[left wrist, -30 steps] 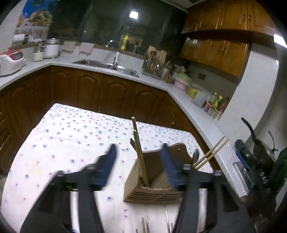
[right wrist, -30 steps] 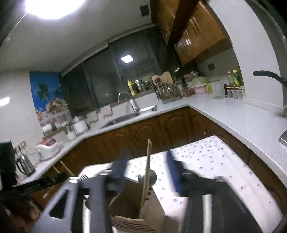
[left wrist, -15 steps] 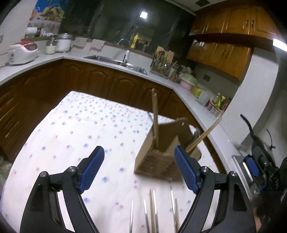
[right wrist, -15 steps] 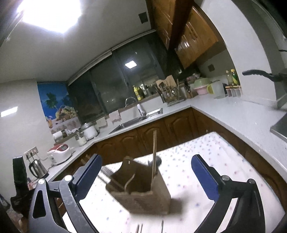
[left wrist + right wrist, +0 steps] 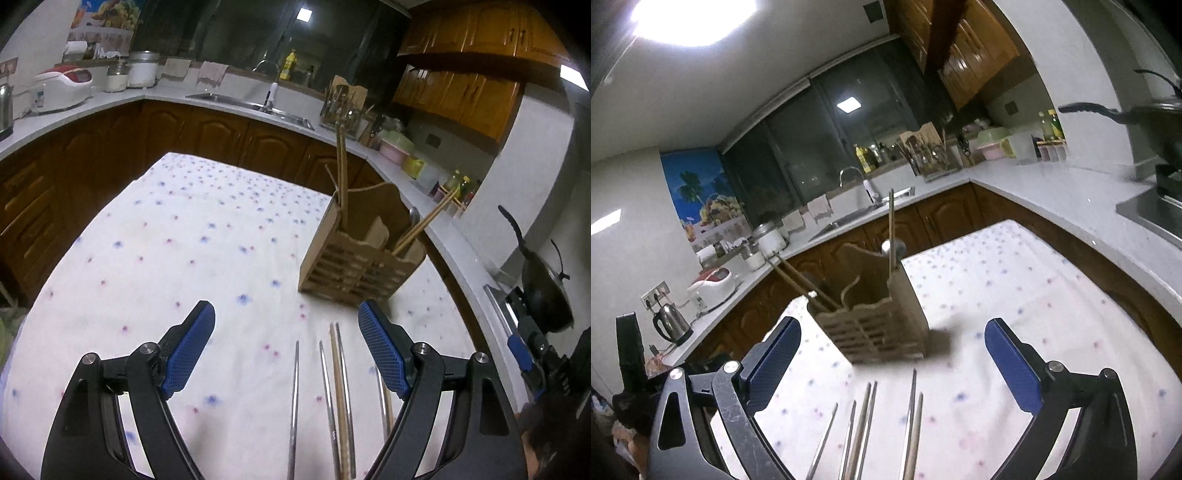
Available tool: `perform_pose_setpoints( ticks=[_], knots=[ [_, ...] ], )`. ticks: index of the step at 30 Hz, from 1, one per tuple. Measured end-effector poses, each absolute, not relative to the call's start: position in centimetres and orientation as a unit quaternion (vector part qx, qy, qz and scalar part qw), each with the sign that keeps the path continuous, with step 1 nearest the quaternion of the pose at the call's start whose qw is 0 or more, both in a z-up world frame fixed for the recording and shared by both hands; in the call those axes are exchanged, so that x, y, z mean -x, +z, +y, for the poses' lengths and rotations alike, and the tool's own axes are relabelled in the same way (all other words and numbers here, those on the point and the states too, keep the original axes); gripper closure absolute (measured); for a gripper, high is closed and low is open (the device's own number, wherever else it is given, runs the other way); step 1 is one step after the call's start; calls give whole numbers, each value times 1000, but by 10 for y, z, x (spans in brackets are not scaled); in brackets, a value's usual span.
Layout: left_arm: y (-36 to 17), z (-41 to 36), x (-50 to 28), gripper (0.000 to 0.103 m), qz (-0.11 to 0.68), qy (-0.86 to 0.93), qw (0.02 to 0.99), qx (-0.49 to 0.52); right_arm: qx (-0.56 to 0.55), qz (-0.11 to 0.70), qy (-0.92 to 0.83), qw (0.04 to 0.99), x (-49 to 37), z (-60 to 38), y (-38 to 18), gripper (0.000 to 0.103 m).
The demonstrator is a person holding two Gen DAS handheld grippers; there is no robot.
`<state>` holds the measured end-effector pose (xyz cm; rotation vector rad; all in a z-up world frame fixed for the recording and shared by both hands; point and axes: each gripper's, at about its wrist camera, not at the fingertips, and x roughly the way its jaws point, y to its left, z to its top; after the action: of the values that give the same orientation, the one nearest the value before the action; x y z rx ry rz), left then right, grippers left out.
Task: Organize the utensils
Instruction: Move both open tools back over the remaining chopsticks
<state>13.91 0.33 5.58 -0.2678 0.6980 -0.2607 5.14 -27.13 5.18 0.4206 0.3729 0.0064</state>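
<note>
standing near the far right edge of the white, flower-dotted tabletop [image 5: 184,236], the slatted wooden utensil holder [image 5: 354,266] was seen with wooden chopsticks [image 5: 341,166] and a metal spoon [image 5: 893,246] already upright in its compartments, presumably sorted by kind. several loose metal and wooden chopsticks [image 5: 338,398] were laid side by side on the cloth in front of it, judged to be awaiting the same sorting. the left gripper [image 5: 286,343] was held low, angled down over those loose sticks, its blue-padded fingers [image 5: 188,349] spread wide with nothing gripped; its jaws had just been opening. the right gripper [image 5: 892,358] was pointed more shallowly at the holder, its fingers [image 5: 1012,365] likewise wide apart and empty, having just been opened, the holder seen beyond them untouched.
</note>
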Motion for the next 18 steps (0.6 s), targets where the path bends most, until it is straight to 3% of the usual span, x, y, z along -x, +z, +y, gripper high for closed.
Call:
perform_pose_setpoints(
  ticks=[18],
  knots=[
    [19,-5,-120,21,377,-117,914,95,-202,242,0,949,-36,-259,9,2]
  ],
)
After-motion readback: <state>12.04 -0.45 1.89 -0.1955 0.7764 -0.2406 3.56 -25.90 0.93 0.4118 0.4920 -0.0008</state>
